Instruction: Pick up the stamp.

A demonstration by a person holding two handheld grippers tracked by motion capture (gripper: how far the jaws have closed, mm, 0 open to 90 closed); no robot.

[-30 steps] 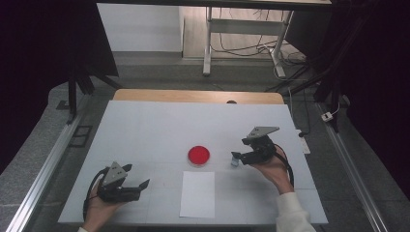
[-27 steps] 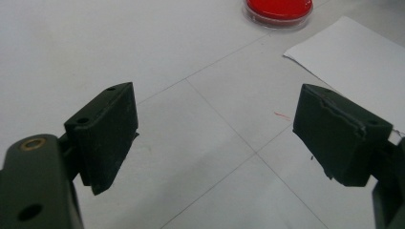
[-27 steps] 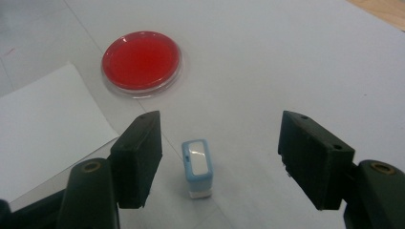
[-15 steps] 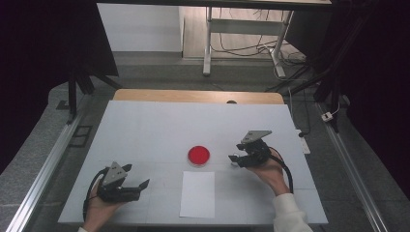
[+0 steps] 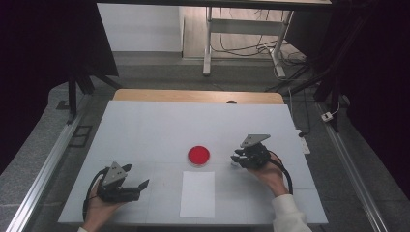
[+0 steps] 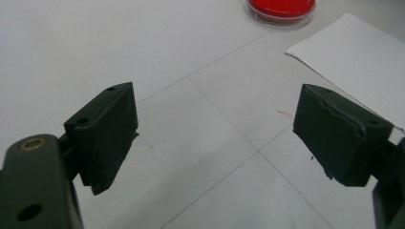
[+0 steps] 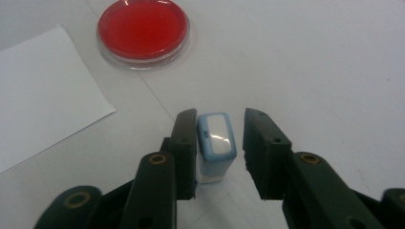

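- Where the right gripper (image 7: pixel 219 138) straddles it: small blue-and-white stamp (image 7: pixel 216 145), upright on worktop (image 5: pixel 145 130), one jaw touching, other apart.
- Left gripper (image 6: pixel 215 138): wide, holding nothing.
- Red dish (image 7: pixel 143 31), white sheet (image 7: pixel 38 90): near.

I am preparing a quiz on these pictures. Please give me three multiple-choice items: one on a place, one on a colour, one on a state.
1. Where does the small stamp stand?
A. on the paper
B. between the right gripper's jaws
C. in the dish

2. What colour fills the round dish?
A. red
B. green
C. yellow

3. How are the left gripper's jaws?
A. shut
B. holding the paper
C. wide apart

Answers: B, a jaw stands on each side of it; A, the dish shows red; C, bare table shows between them.
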